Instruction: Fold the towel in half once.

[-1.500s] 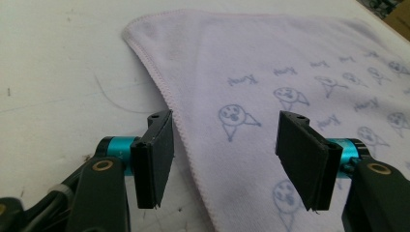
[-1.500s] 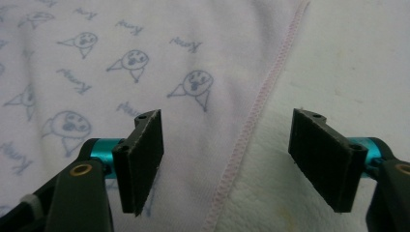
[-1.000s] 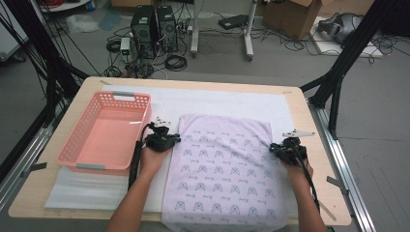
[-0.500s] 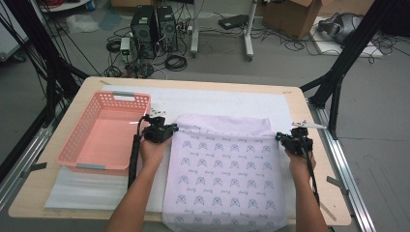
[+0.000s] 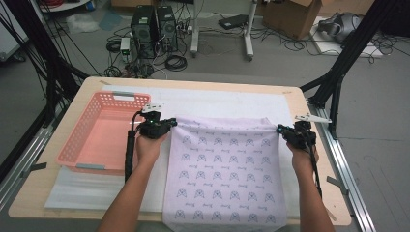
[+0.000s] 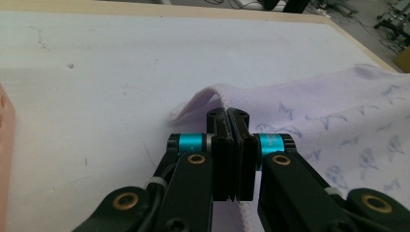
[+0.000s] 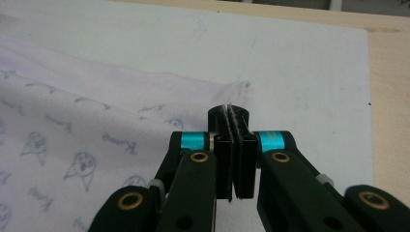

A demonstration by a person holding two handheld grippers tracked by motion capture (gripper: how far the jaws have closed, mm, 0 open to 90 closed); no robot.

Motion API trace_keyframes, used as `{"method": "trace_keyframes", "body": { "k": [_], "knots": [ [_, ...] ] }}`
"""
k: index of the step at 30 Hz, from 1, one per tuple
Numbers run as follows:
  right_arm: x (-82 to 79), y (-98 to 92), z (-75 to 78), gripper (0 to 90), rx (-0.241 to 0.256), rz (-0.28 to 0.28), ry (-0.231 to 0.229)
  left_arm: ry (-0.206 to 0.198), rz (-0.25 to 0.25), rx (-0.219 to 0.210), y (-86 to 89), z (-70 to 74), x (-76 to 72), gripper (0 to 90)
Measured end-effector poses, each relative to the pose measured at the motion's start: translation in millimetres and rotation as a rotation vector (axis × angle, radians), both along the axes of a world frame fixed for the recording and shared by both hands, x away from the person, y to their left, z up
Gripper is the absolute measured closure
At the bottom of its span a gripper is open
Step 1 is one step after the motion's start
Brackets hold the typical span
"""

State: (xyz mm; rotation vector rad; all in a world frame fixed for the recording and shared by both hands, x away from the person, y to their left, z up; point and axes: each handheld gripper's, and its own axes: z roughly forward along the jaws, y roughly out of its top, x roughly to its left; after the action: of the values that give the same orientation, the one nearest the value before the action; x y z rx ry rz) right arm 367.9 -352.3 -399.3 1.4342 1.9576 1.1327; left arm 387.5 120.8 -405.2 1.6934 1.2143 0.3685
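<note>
Left gripper [image 5: 170, 123] jaws pressed together, pinching the far-left corner of the printed cloth [image 5: 227, 174]; right gripper [image 5: 282, 130] same, clamped on the far-right corner hem. Cloth stretched taut between them, lying flat on the white mat [image 5: 227, 101], near edge hanging over the table [image 5: 193, 83] front; pink basket [image 5: 77, 157] sits just left of the left gripper.

My left gripper [image 6: 227, 118]: black jaws, teal collars, brass-ringed pivots, black cable along forearm. My right gripper [image 7: 231, 115]: same build, ribbed pads, grey three-cornered plate on top. Forearms bare, no sleeves.
</note>
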Motion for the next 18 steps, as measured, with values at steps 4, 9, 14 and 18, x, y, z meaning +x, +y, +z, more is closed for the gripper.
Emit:
{"method": "trace_keyframes", "body": {
  "k": [4,9,14,18],
  "knots": [
    [-11.4,-2.9,2.1,89.2,0.006,0.032,-0.003,0.012,-0.029,0.007,2.9,1.0,-10.8,88.1],
    [-31.4,-6.5,0.0,89.3,0.007,0.053,0.004,-0.004,-0.064,0.003,3.7,1.4,-29.7,88.1],
    [-53.4,-8.6,-4.7,89.2,0.009,0.089,0.003,0.000,-0.099,-0.002,7.7,-7.0,-50.7,87.9],
    [-73.7,-8.4,-10.6,89.3,-0.007,0.115,0.016,-0.017,-0.123,0.003,6.7,-10.9,-67.4,87.8]
  ]
}}
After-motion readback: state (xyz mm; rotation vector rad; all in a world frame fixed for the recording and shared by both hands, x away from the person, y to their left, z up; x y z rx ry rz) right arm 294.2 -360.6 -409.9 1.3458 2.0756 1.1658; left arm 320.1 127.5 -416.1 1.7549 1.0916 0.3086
